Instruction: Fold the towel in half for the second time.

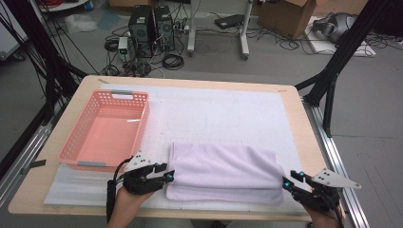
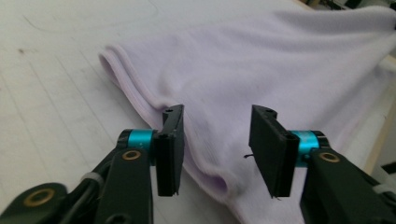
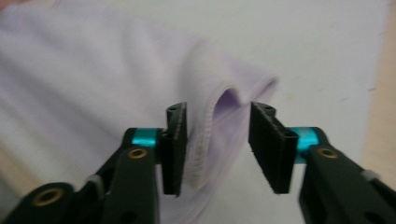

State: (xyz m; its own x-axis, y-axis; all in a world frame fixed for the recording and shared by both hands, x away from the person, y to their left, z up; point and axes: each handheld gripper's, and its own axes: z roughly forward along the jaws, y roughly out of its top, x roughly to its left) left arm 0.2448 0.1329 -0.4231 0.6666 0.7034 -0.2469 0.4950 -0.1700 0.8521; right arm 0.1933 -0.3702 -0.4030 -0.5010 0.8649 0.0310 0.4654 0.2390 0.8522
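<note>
Both hands come in low from the near desk [image 1: 304, 118] edge, wrists cut off by the frame. Left claw [image 1: 167, 175] sits at the near-left corner of the folded lilac towel [image 1: 223, 171], jaws apart, towel edge lying between them in the left gripper view. Right claw [image 1: 286, 183] is at the near-right corner, jaws apart around the raised hem fold [image 3: 210, 140]; that view is blurred, contact unclear. Pink basket [image 1: 104, 128] lies beyond the left claw, off the towel.
</note>
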